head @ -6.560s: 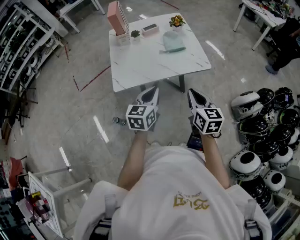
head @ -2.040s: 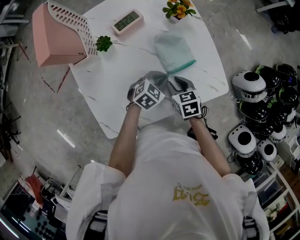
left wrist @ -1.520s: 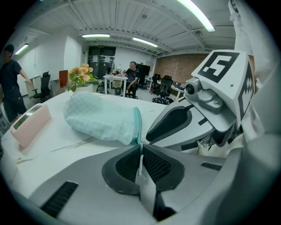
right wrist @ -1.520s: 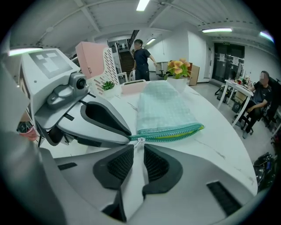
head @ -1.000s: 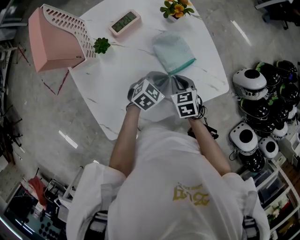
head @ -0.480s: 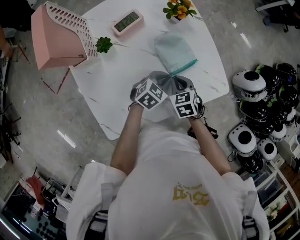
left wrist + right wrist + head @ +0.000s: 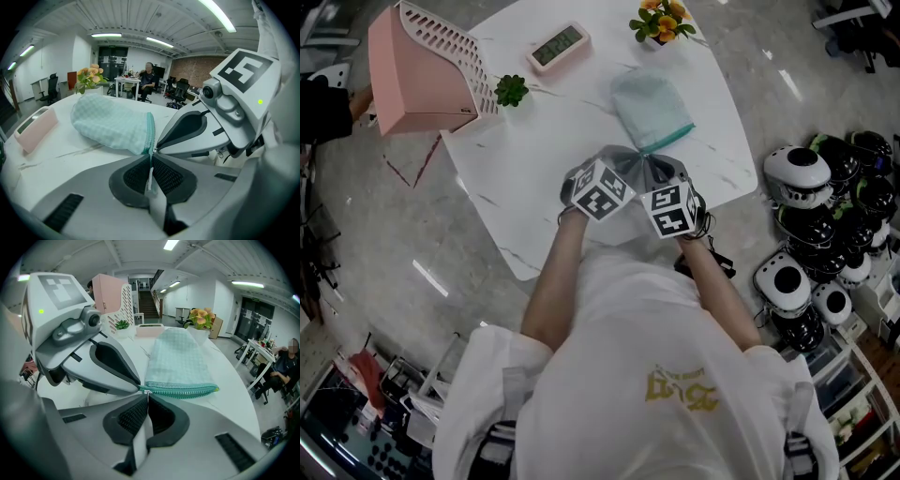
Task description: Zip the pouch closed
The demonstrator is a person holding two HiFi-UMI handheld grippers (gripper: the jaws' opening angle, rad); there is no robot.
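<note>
A white table (image 7: 525, 178) with thin grey lines, like marble, stands on a shiny grey floor (image 7: 384, 234). The pouch (image 7: 650, 105) lies flat on the table, over by the right-hand edge. It is soft and pale green, with tiny checks. Its zip (image 7: 187, 391) runs along the end nearest the person. Both grippers meet at one corner of that end.

The left gripper (image 7: 151, 159) has its fingers squeezed together on a thin white strip (image 7: 150, 174) that comes off the end of the zip. The right gripper (image 7: 146, 399) is pinched tight too, with the little zip tab (image 7: 146, 393) caught at its fingertips. The tips of the two grippers almost touch.

Further back on the table is a pink box (image 7: 417, 70) with slots in its side. A little green plant (image 7: 512, 90) stands just beside it. There is also a pink clock (image 7: 558, 45), and a pot of orange and yellow flowers (image 7: 661, 21) stands past the far end of the pouch.

Many black and white helmets (image 7: 825, 225) lie in a heap on the floor to the right of the table.

The room is big and bright. Long lights (image 7: 161, 43) run across the ceiling, and there is a brick wall (image 7: 197, 65) at the back. A person (image 7: 147, 84) sits at a desk far behind the table. The right gripper view shows stairs (image 7: 150, 305) at the far end.
</note>
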